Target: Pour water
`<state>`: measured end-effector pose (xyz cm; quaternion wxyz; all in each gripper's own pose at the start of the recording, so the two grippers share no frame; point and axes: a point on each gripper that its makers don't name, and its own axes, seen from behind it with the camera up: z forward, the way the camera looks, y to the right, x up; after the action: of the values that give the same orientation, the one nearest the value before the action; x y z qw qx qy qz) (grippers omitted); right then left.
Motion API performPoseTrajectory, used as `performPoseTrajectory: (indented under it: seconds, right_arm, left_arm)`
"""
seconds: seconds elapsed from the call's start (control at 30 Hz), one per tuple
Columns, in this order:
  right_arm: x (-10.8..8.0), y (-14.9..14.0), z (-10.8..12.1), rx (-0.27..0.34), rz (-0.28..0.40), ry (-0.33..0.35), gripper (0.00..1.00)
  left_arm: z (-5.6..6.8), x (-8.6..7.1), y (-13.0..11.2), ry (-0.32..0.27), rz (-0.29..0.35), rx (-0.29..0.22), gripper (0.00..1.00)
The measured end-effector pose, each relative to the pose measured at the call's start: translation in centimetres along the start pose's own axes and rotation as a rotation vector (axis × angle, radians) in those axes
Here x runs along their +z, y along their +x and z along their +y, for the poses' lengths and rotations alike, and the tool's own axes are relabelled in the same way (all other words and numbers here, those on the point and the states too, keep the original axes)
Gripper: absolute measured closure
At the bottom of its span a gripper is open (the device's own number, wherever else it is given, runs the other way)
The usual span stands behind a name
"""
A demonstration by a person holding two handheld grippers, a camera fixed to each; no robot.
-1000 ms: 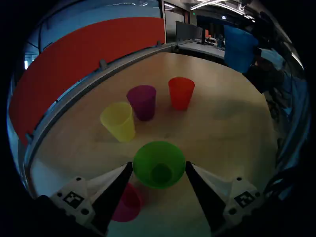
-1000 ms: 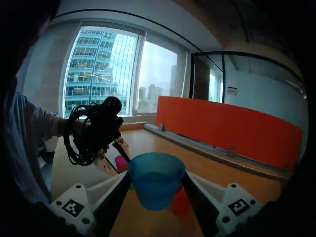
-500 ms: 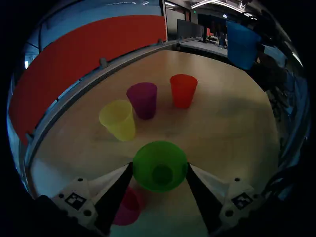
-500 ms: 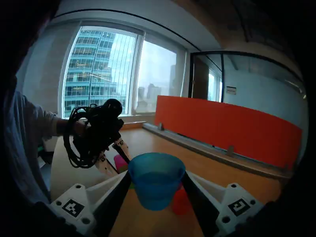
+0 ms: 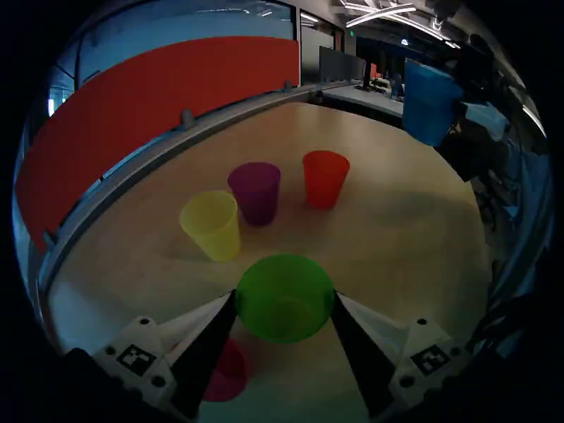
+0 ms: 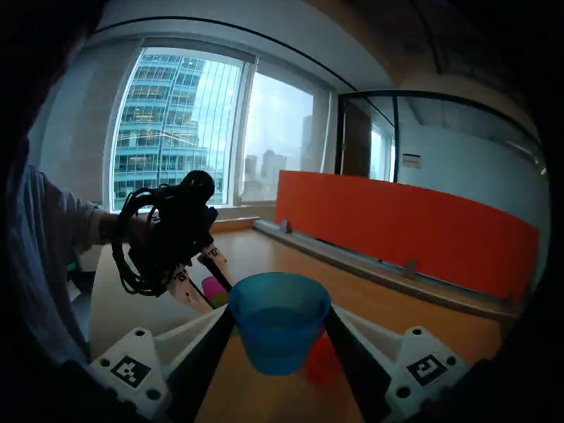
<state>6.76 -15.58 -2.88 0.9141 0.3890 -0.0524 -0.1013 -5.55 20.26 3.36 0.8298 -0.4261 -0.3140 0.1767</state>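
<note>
The left gripper (image 5: pixel 282 297) is closed to the width of a green cup (image 5: pixel 284 314), with both black fingers pressing on its sides at 6 o'clock of the left gripper view. This cup is smooth, translucent plastic, round and tapered. It hangs over a pale wooden table (image 5: pixel 402 233) with a matte grain.

On the table a yellow cup (image 5: pixel 211 227) stands at 9 o'clock, a purple cup (image 5: pixel 255 192) at 11 o'clock and a red cup (image 5: pixel 325 178) at 12 o'clock, all of the same shape and apart from each other. A pink cup (image 5: pixel 225 370) is partly hidden behind the left finger at 7 o'clock.

In the right gripper view, the right gripper (image 6: pixel 279 314) clamps a blue cup (image 6: pixel 279 345) from both sides at 6 o'clock. The water (image 6: pixel 278 317) shows as a level line through its wall. A smooth orange partition (image 6: pixel 423 233) runs at 3 o'clock.

Black-and-white square markers (image 6: pixel 130 371) are printed on the white finger bases. A small sign (image 6: pixel 411 161) at 1 o'clock is too small to read.
</note>
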Motion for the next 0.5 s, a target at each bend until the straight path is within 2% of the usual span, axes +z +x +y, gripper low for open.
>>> performPoseTrajectory:
  seconds: [0.5]
  right_arm:
    - [-0.2, 0.3, 0.4, 0.006, 0.002, -0.016, 0.10]
  left_arm:
    - [0.2, -3.5, 4.3, 0.037, 0.178, -0.012, 0.09]
